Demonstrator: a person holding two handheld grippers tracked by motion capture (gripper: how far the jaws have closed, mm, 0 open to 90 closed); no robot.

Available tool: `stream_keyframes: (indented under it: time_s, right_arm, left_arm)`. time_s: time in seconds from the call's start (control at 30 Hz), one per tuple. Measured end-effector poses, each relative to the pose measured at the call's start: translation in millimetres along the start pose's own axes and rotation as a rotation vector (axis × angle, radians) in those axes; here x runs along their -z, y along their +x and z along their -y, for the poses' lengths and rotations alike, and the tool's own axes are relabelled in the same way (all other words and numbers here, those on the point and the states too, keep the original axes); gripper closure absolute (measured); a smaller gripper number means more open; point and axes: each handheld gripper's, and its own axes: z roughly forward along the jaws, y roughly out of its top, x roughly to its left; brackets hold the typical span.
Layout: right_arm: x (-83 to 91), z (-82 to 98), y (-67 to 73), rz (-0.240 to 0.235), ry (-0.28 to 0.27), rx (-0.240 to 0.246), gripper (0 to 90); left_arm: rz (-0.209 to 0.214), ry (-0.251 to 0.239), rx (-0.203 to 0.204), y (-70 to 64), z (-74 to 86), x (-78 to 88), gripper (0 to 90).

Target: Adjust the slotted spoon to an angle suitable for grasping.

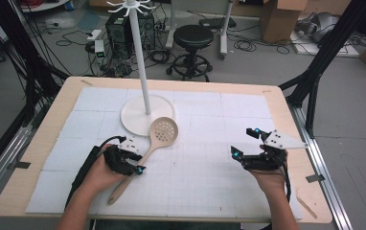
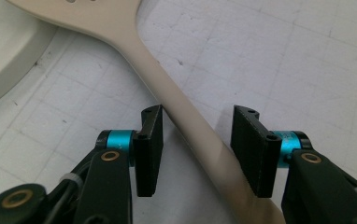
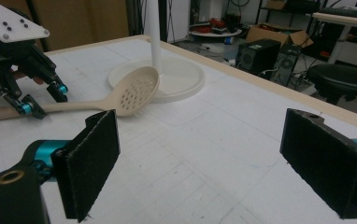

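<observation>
Spoon (image 1: pixel 158 136) handle lies between the fingers (image 2: pixel 149 149) of your left gripper (image 2: pixel 196 151), crossing the gap on a slant. One finger touches the handle's side or sits just beside it; the other stands a little apart, with bare mat between pad and wood. Your left jaws are narrowed but not clamped, so nothing is held yet. Beyond those fingertips the handle widens into a slotted bowl, which rests against the rim of the round white base (image 1: pixel 133 117) of the stand (image 1: pixel 138 52). Behind the fingers, toward your hand, the handle's end lies on the white gridded mat (image 1: pixel 210 182).

From the high view, your left gripper (image 1: pixel 131 165) sits low over the middle of the handle, your left hand (image 1: pixel 102 172) behind it. Your right gripper (image 1: pixel 247 143) is well apart from the spoon, off to its far side, its fingers (image 3: pixel 92 163) spread wide with nothing between them but mat. Ahead of those right fingertips, in the right gripper view, you see the spoon's bowl (image 3: pixel 137 95), the stand's base just beyond it, and your left gripper (image 3: pixel 41 102) bearing down on the handle.
</observation>
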Motion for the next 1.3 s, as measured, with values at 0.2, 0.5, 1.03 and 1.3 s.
stream_keyframes:
  time_s: [0.2, 0.5, 1.03, 1.3]
  right_arm:
    - [-0.2, -0.2, -0.2, -0.002, -0.005, 0.004, 11.1]
    - [-0.4, -0.3, 0.1, -0.003, -0.004, 0.005, 11.1]
    - [-2.2, 0.3, 0.7, -0.011, 0.001, 0.002, 11.1]
    - [-1.7, -1.1, 1.5, -0.009, -0.004, -0.001, 11.1]
  left_arm:
    - [0.007, 0.006, -0.024, 0.1, 0.2, 3.0, 66.1]
    - [0.030, 0.013, -0.046, -1.2, -0.5, 3.8, 74.5]
    - [0.014, -0.005, -0.062, -1.1, 0.4, 0.0, 51.3]
    - [0.039, 0.024, -0.096, 3.5, -8.0, -2.0, 75.3]
